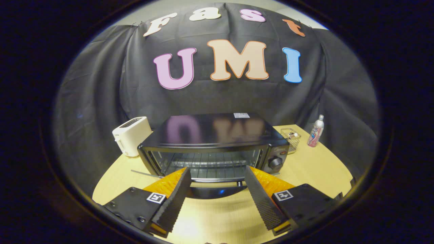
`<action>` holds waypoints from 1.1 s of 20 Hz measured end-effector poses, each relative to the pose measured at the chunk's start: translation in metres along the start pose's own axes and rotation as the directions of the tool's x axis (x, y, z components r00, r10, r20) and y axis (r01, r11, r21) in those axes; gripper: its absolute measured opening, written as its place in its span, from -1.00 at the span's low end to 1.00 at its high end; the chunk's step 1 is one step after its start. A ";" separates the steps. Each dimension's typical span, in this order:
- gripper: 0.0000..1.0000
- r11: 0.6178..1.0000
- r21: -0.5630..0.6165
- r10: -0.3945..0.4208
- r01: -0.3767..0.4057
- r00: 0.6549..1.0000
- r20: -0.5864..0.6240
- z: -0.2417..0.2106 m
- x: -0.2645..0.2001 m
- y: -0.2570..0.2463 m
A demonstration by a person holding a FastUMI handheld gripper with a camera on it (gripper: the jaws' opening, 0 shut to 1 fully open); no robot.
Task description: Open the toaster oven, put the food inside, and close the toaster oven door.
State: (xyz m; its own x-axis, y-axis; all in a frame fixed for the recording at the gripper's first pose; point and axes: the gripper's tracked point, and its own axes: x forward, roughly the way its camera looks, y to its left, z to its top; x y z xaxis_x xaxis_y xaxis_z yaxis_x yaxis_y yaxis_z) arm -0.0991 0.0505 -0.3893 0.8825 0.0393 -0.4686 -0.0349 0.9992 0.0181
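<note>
A black cloth hangs as the far wall, draped in soft folds and wrapping round to the left and right sides of the booth. Above its top edge a strip of pale wall shows. Below, a light wooden table with a rounded edge fills the near ground; its grain runs across, and a bright patch of overhead light glares on its near part. On the table's far left stands a white toaster. At the far right a clear box sits, with a slim bottle just to its right, upright, close to the cloth.
</note>
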 end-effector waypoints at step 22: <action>0.99 0.999 -0.035 -0.015 0.005 0.955 -0.295 -0.134 -0.021 -0.010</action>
State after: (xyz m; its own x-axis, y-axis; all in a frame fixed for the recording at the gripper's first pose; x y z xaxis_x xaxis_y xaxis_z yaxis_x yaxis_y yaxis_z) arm -0.1798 0.0396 -0.4981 0.7054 0.0223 -0.7084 -0.0467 0.9988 -0.0151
